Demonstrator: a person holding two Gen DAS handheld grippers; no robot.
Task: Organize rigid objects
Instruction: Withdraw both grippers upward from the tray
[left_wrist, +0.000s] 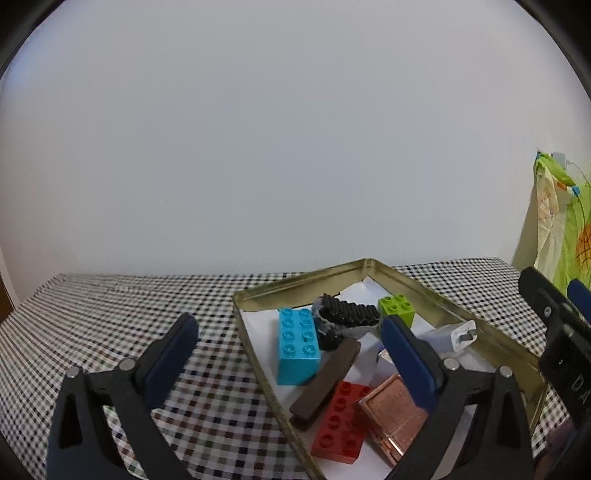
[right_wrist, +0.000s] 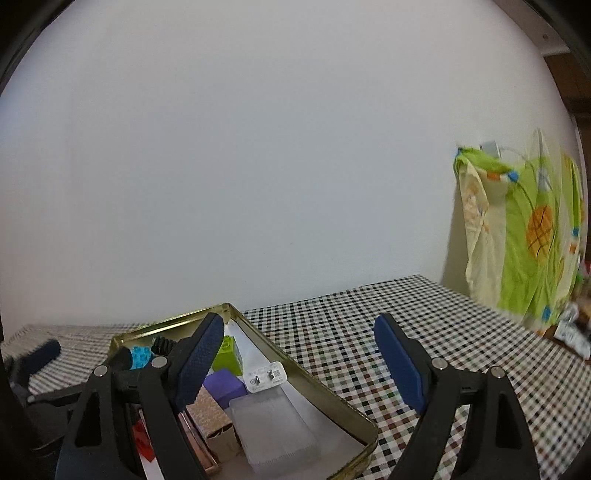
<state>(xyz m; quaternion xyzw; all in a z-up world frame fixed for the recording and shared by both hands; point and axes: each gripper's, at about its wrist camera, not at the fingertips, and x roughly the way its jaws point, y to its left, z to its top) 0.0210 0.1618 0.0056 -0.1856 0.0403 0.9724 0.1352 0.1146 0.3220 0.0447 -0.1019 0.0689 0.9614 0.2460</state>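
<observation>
A gold metal tin (left_wrist: 295, 286) (right_wrist: 317, 384) on the checked tablecloth holds several rigid objects. In the left wrist view a cyan brick (left_wrist: 297, 345), a red brick (left_wrist: 341, 421), a lime brick (left_wrist: 397, 308), a dark brown bar (left_wrist: 327, 380), a black ridged piece (left_wrist: 349, 312), a white charger (left_wrist: 452, 338) and a copper compact (left_wrist: 393, 413) lie inside. The right wrist view adds a purple block (right_wrist: 225, 384) and a clear plastic case (right_wrist: 277, 428). My left gripper (left_wrist: 291, 343) is open above the tin's left wall. My right gripper (right_wrist: 299, 358) is open over the tin's right rim, holding nothing.
The checked tablecloth (left_wrist: 129, 317) (right_wrist: 443, 339) spreads to both sides of the tin. A plain white wall rises behind the table. A green and yellow cloth (right_wrist: 524, 229) hangs at the right. The right gripper's black body (left_wrist: 557, 332) shows at the left wrist view's right edge.
</observation>
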